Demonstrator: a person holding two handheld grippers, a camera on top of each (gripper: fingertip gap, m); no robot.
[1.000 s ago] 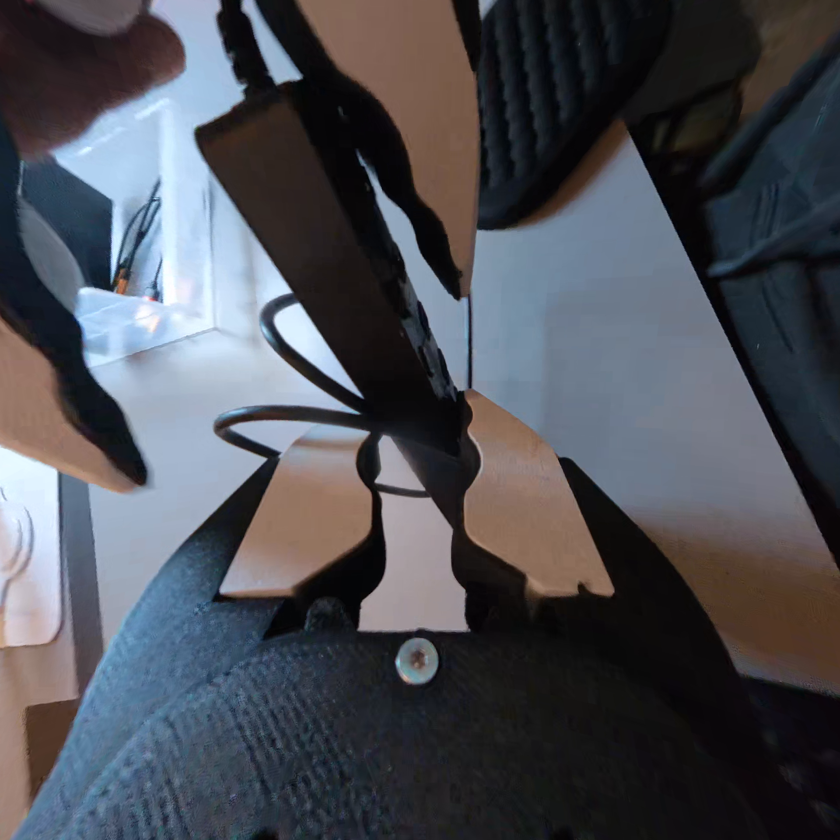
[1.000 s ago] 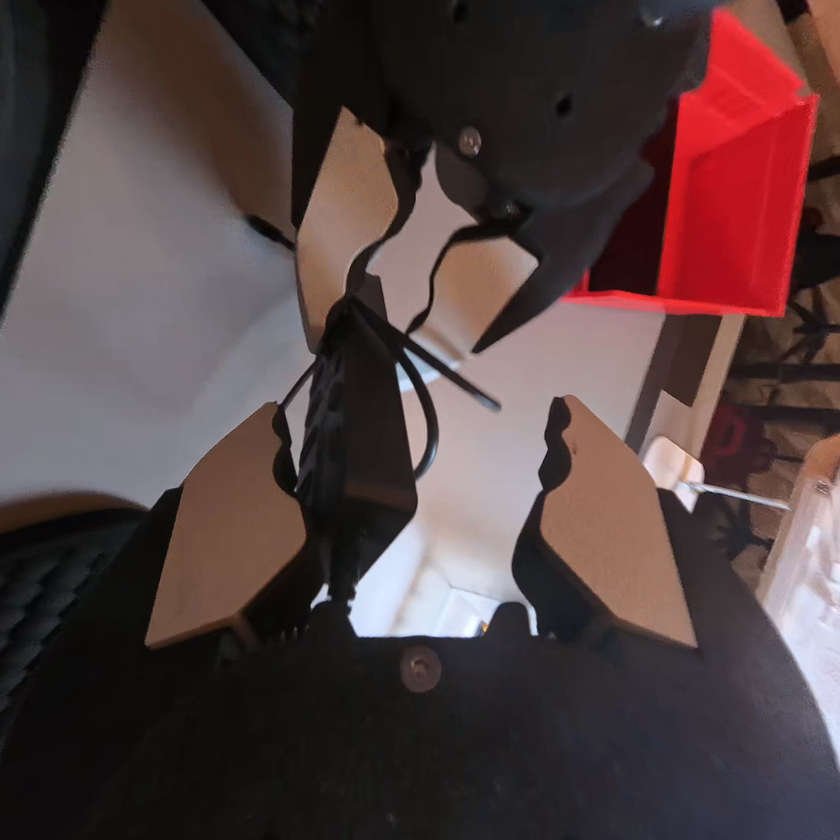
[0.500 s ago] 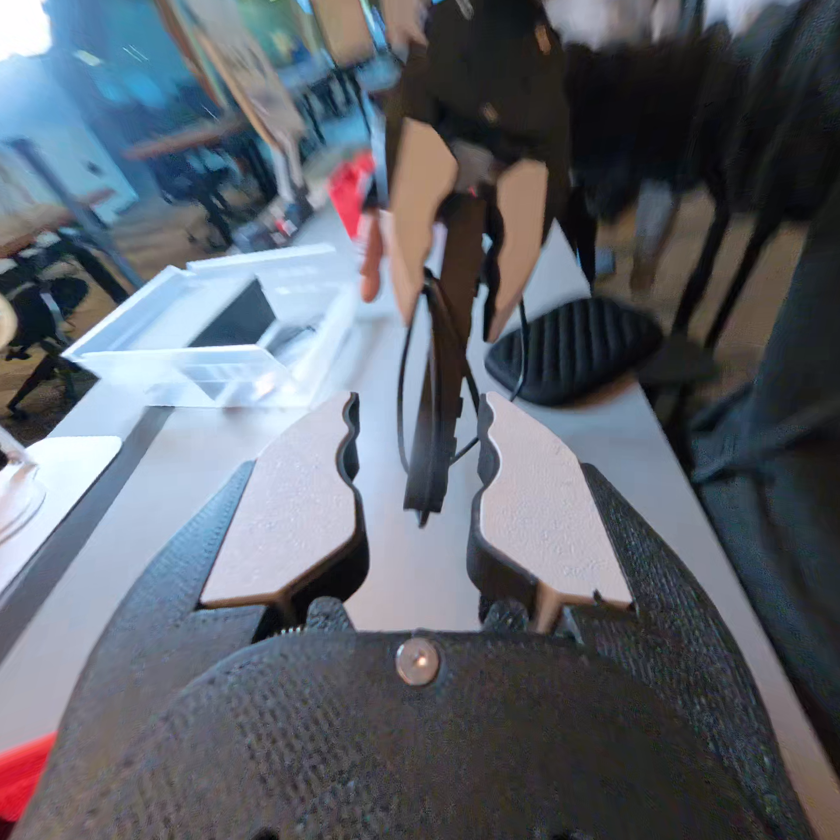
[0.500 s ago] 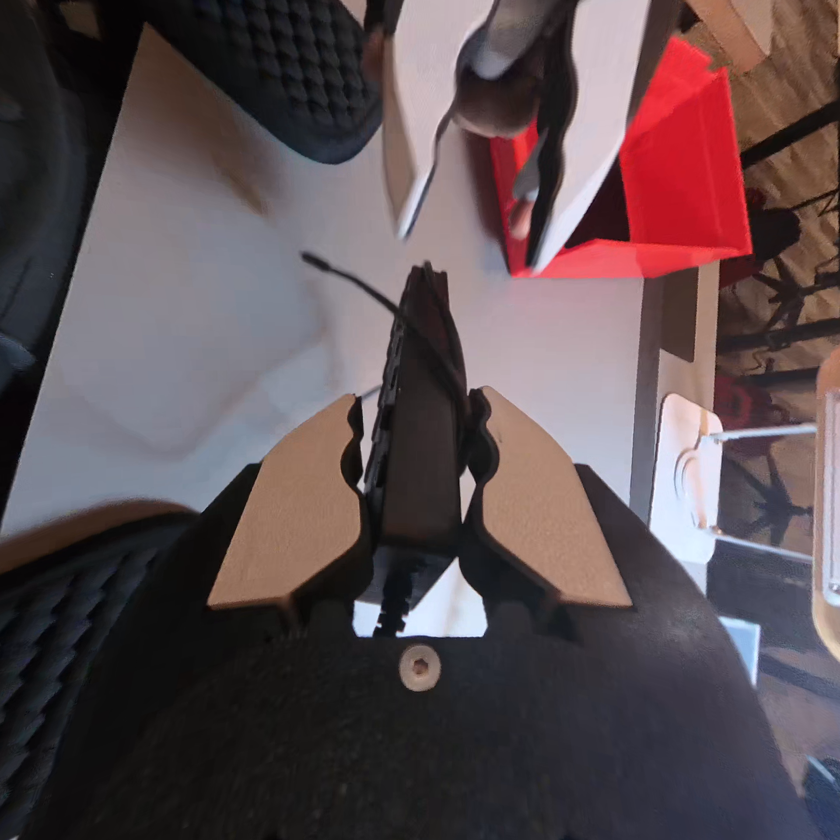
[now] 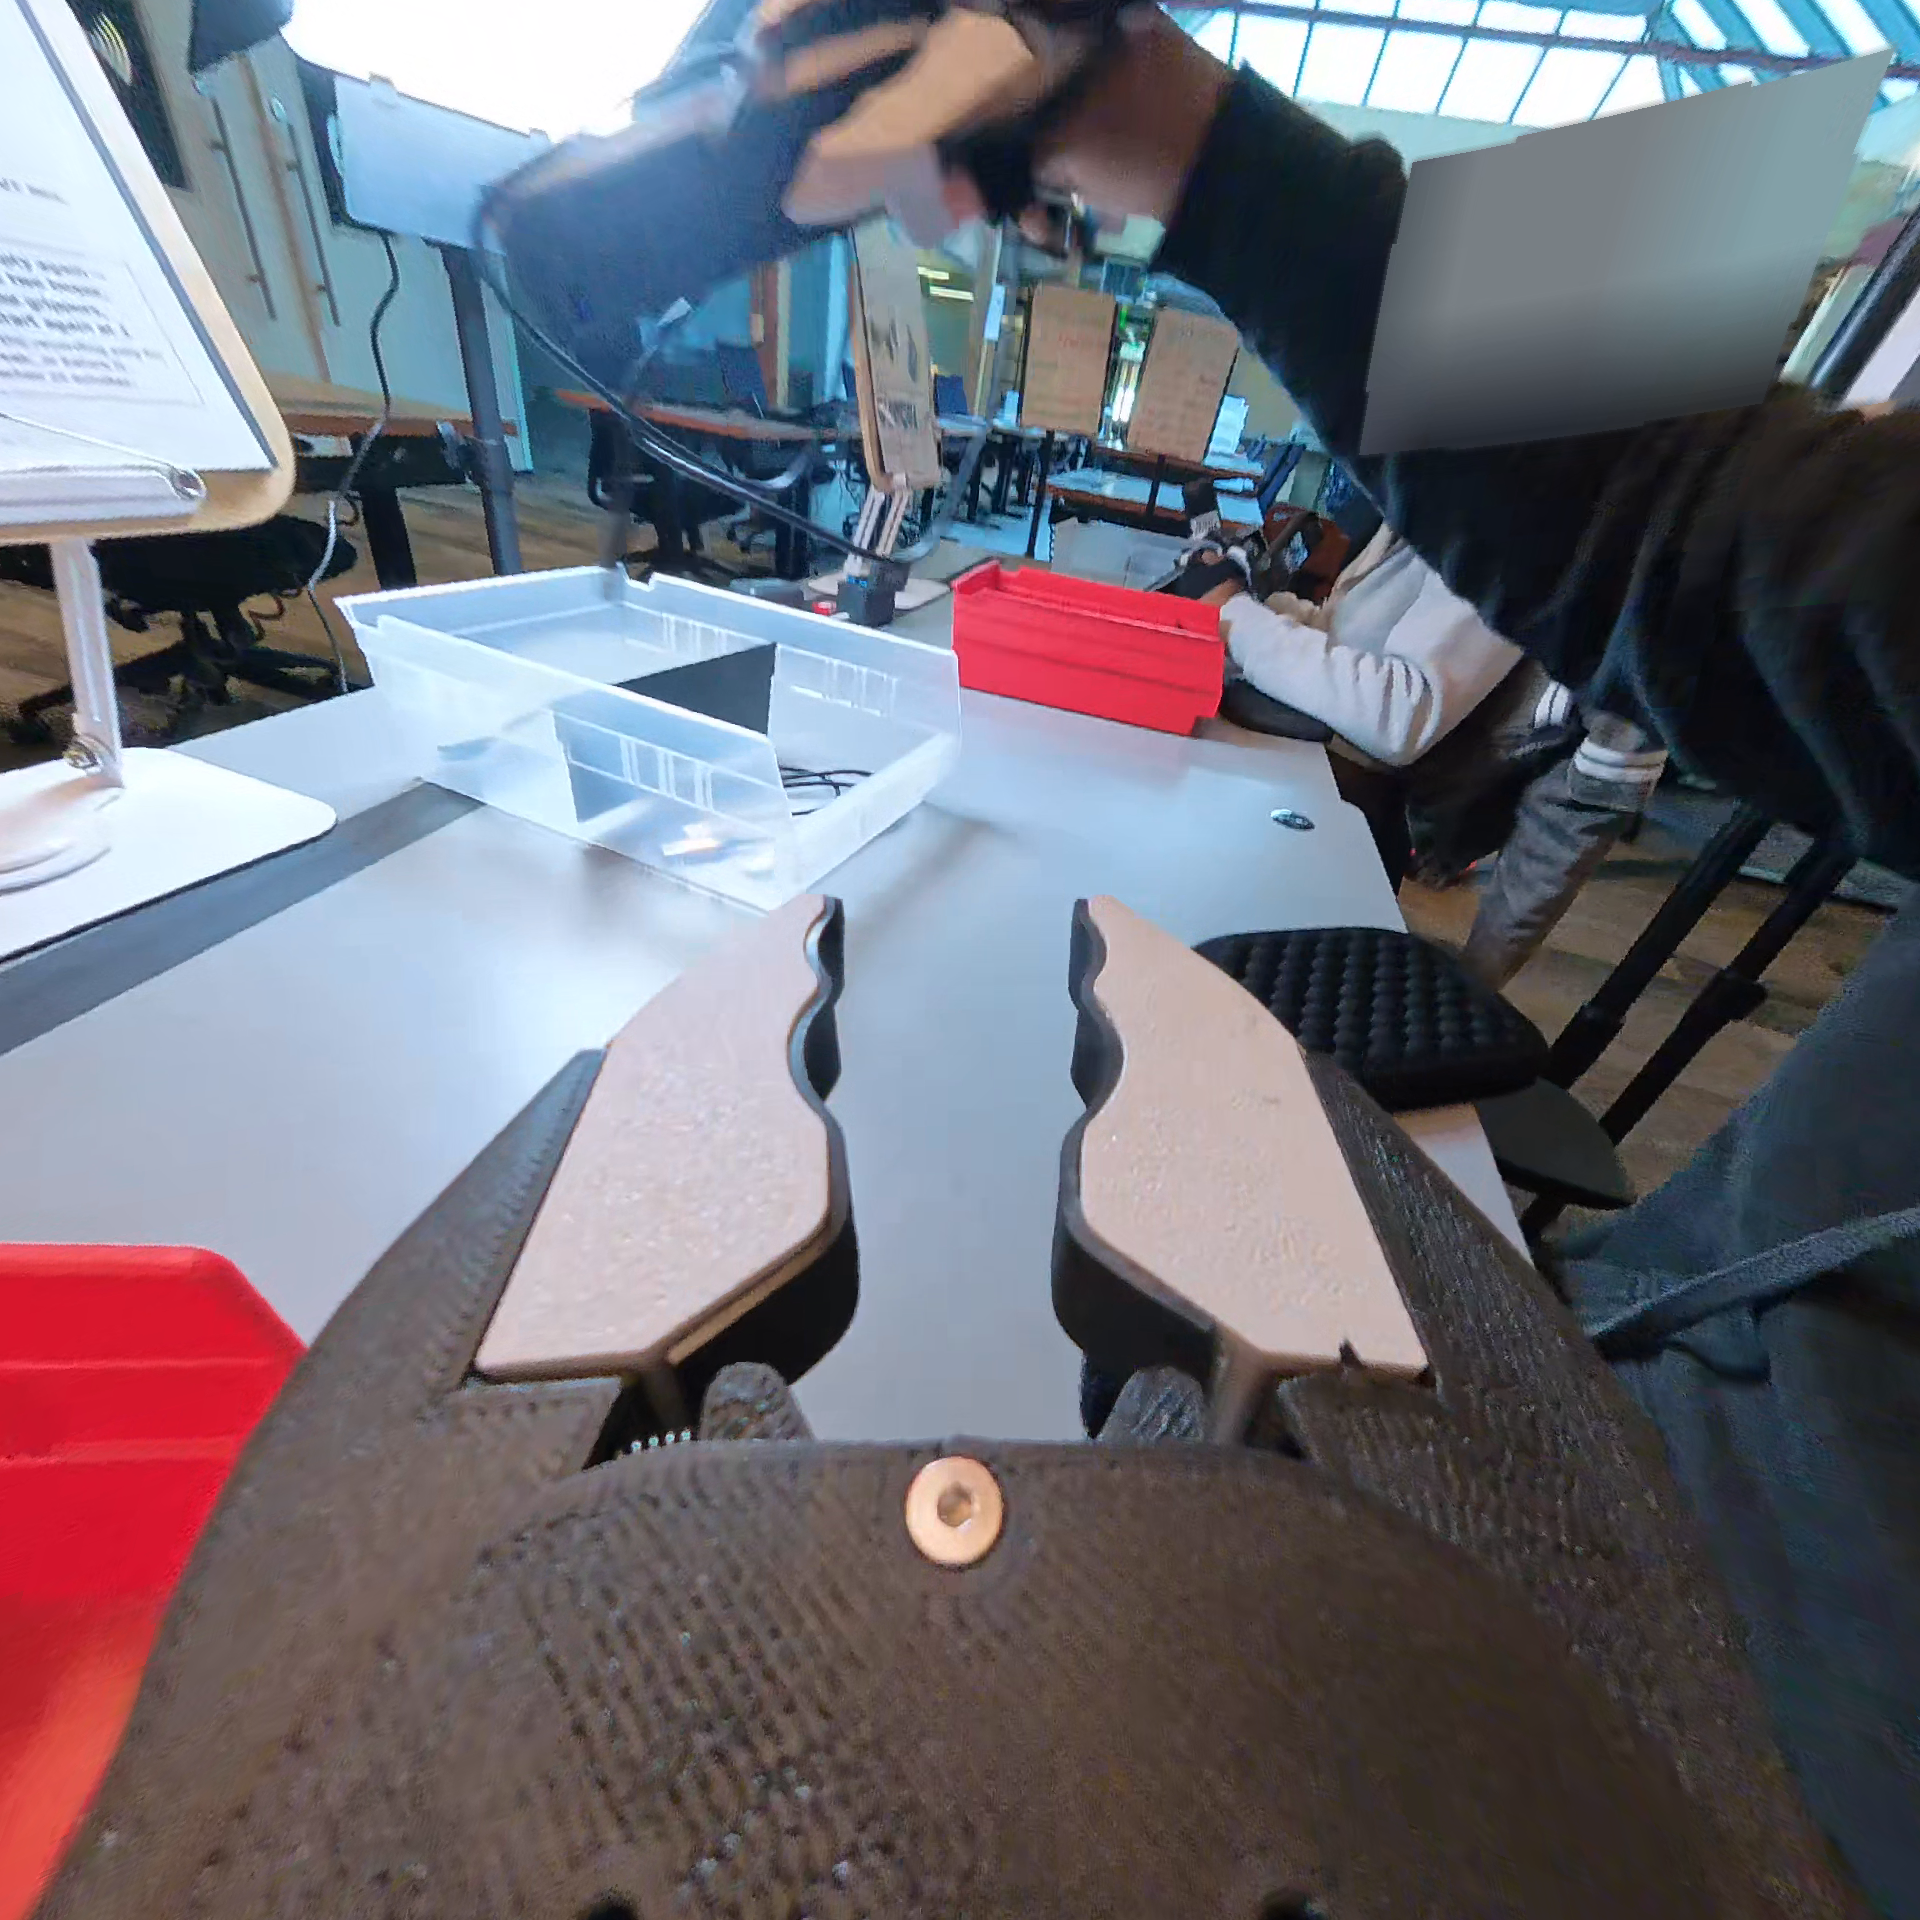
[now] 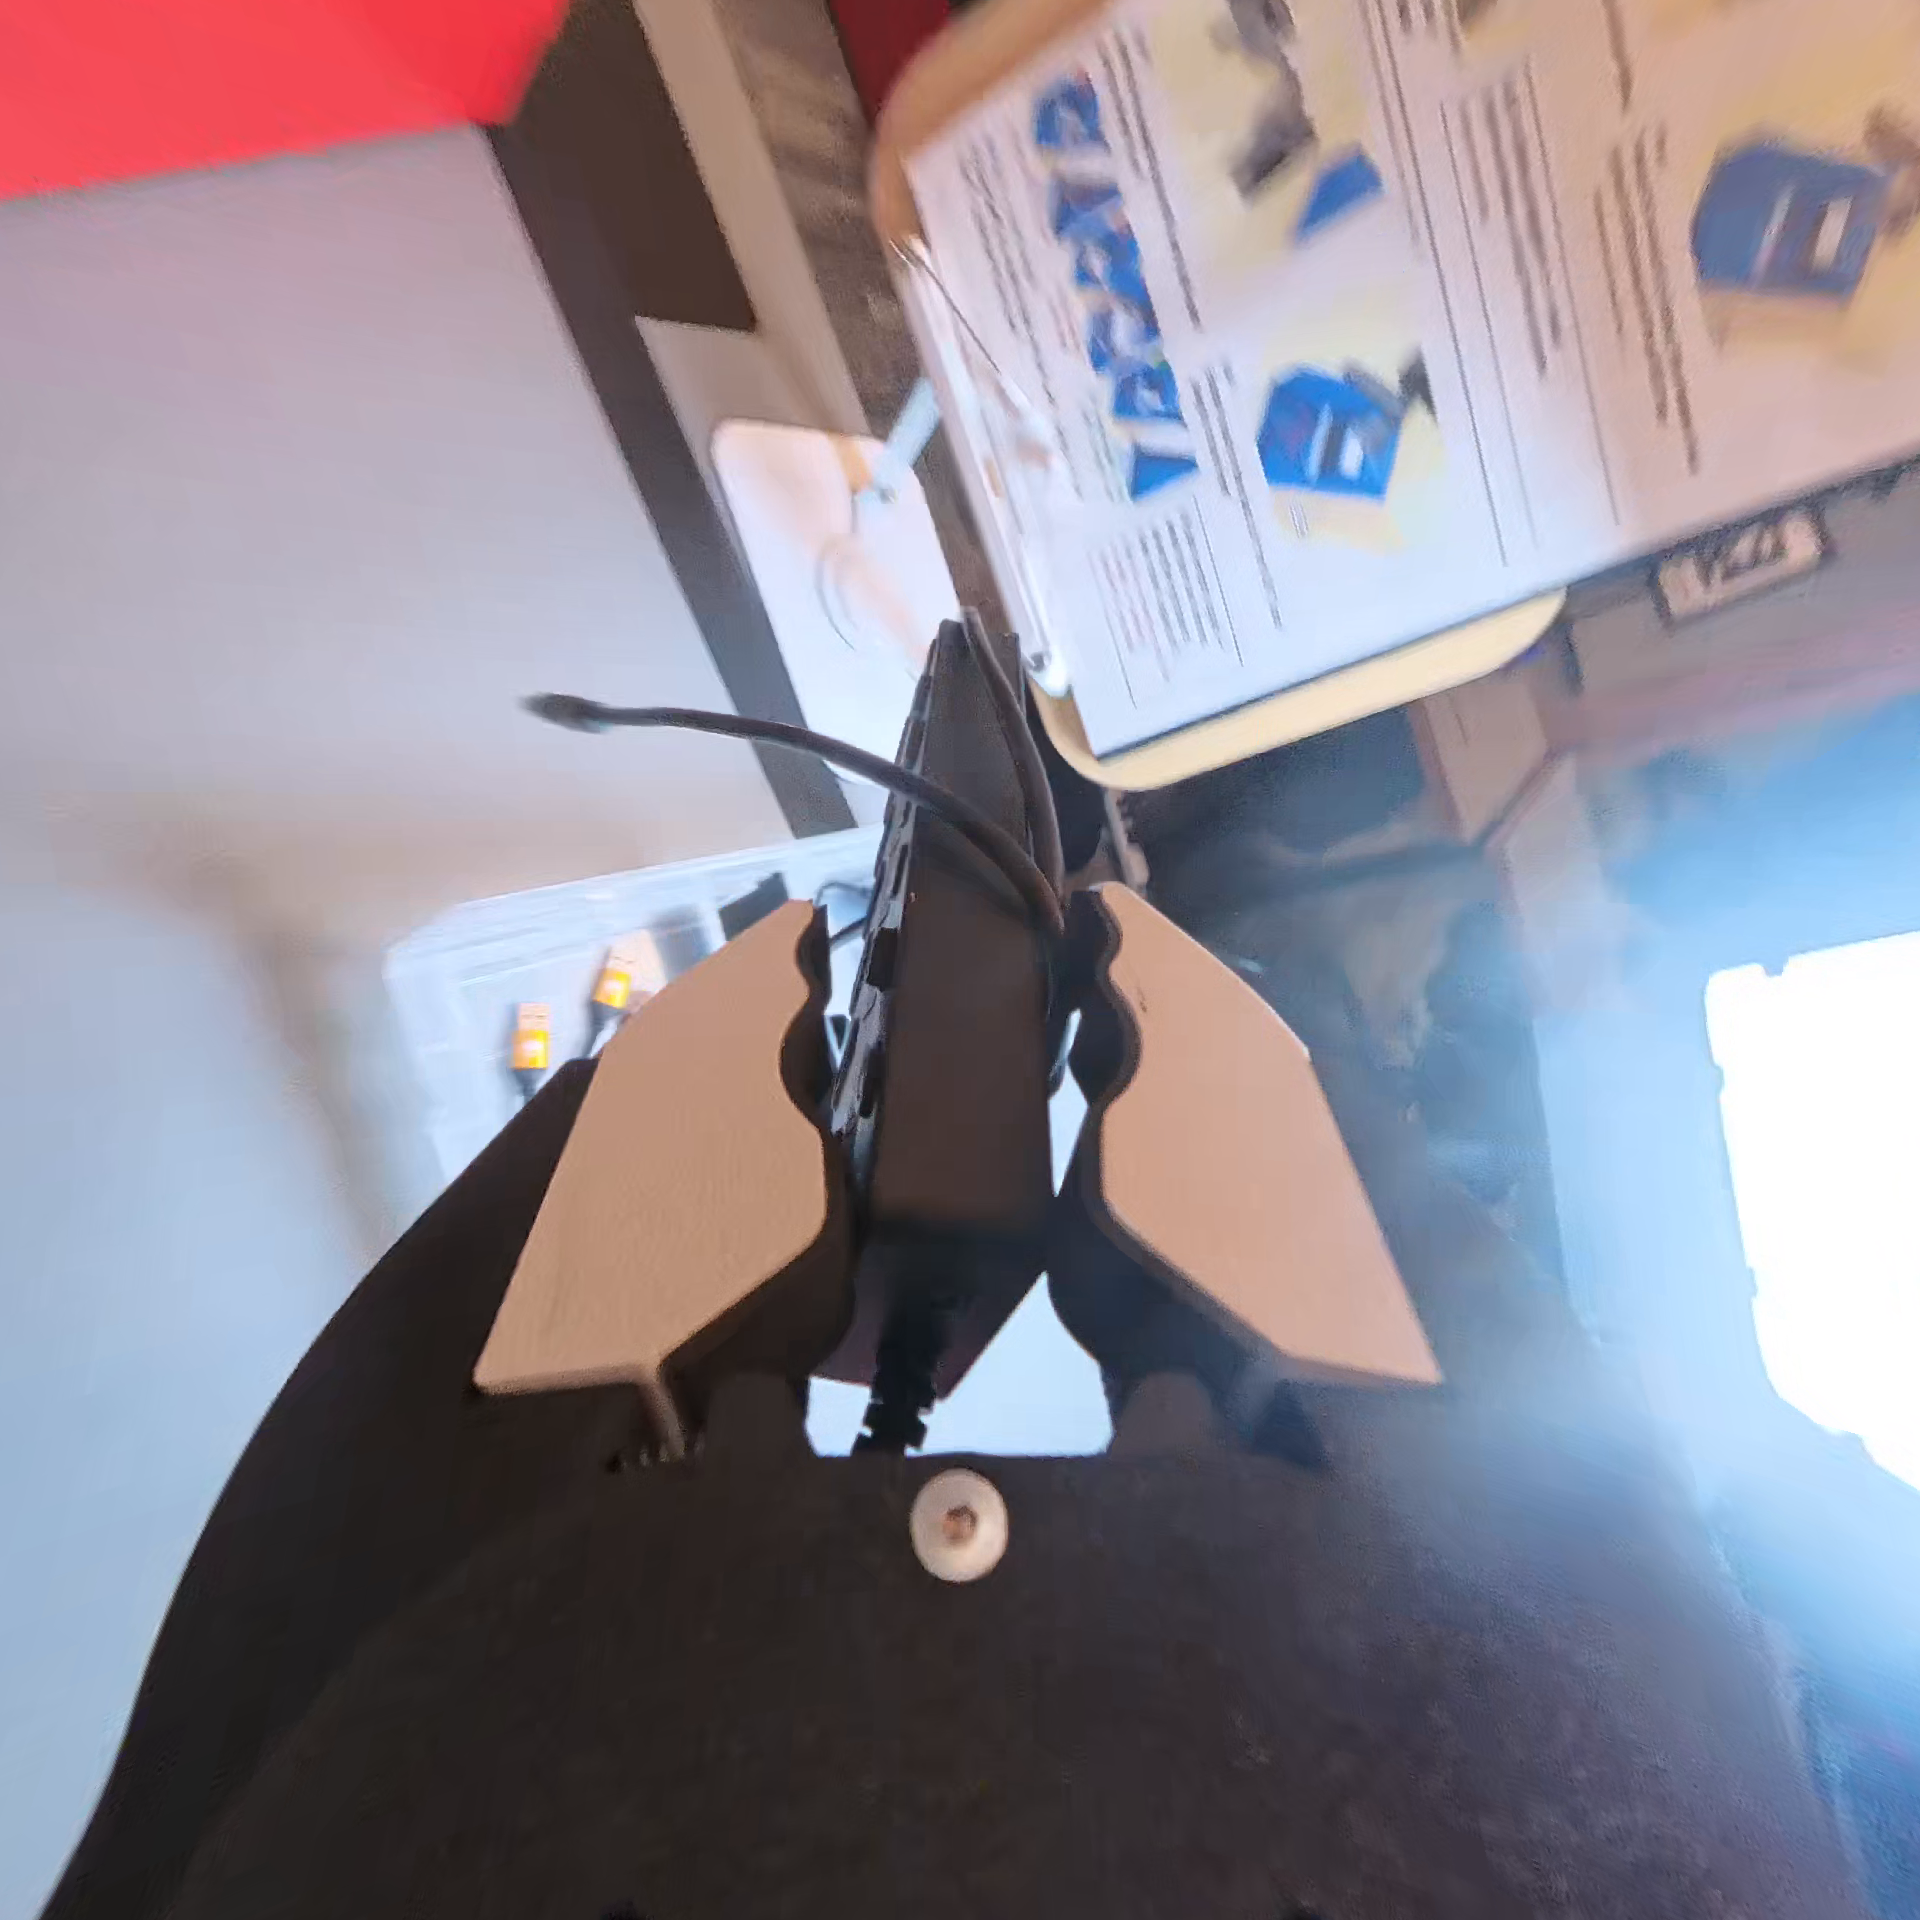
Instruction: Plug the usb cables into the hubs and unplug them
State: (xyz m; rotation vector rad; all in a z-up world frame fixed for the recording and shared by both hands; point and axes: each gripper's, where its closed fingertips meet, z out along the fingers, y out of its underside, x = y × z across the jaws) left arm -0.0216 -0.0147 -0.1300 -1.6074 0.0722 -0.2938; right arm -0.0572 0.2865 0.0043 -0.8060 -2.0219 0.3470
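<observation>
My right gripper (image 6: 956, 904) is shut on a black USB hub (image 6: 956, 1039), held edge-on in the air, with its thin black cable (image 6: 727, 719) looping off to the left. Below it, orange-tipped USB cables (image 6: 532, 1039) lie in a clear plastic bin (image 6: 468, 956). My left gripper (image 5: 956, 914) is open and empty, low over the grey table (image 5: 312, 1039). In the left wrist view the right gripper (image 5: 894, 114) shows blurred and high at the top, with the dark hub (image 5: 644, 218) and its hanging cable (image 5: 727, 457).
The clear bin (image 5: 665, 727) stands mid-table with a red bin (image 5: 1091, 655) behind it and another red bin (image 5: 104, 1455) at my near left. A document stand (image 5: 104, 312) is at the left. A black padded armrest (image 5: 1371, 1008) sits off the right edge. A person leans over the table. About 35 cm separates my left fingertips from my right.
My left gripper let go of the hub, opened and drew back. My right gripper shut on the hub and carried it up, over toward the clear bin and document stand.
</observation>
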